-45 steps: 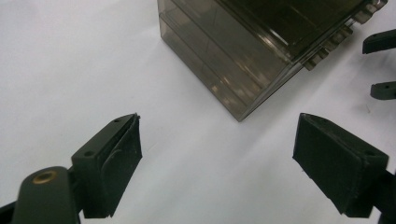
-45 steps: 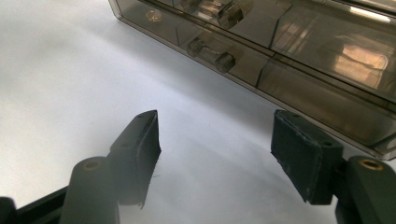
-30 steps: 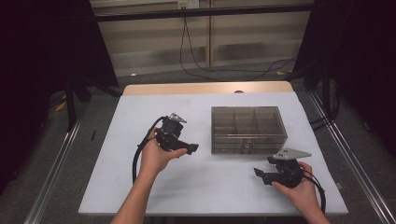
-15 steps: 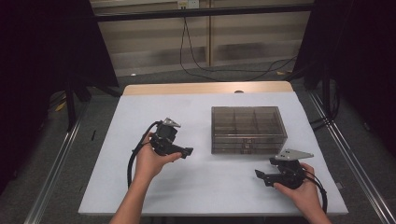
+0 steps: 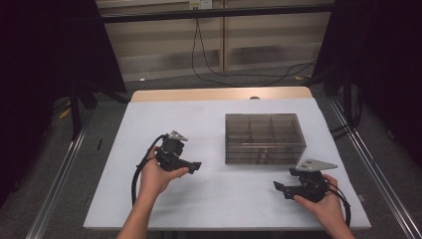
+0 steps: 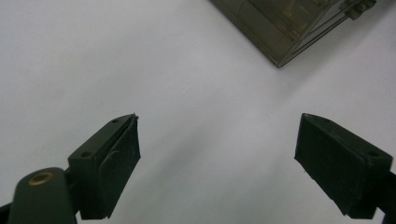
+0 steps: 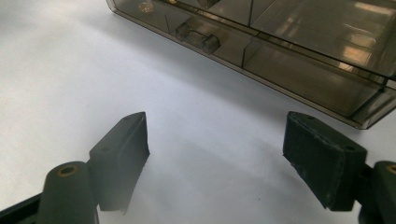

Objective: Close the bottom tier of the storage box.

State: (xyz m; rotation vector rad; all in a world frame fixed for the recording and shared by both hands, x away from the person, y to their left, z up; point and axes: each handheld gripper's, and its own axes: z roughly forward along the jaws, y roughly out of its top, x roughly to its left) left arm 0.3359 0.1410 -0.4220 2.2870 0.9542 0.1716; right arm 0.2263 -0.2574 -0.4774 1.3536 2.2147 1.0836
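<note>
beside the clear box point(image 5: 264, 138), both claws, left point(image 5: 195, 166) and right point(image 5: 277, 187), gape wide, empty.

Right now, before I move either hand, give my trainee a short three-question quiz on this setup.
1. True or false: the left gripper is holding the clear compartment box.
2. Which gripper lies nearer the box's latch side? A) left B) right
3. Fill in: both grippers hover over the ___ table mat, jaws open.

Key:
1. False. Its jaws stand wide apart with nothing between them, and the box sits off to one side.
2. B. The right gripper view looks at the latch on the box's front wall.
3. White.
</note>
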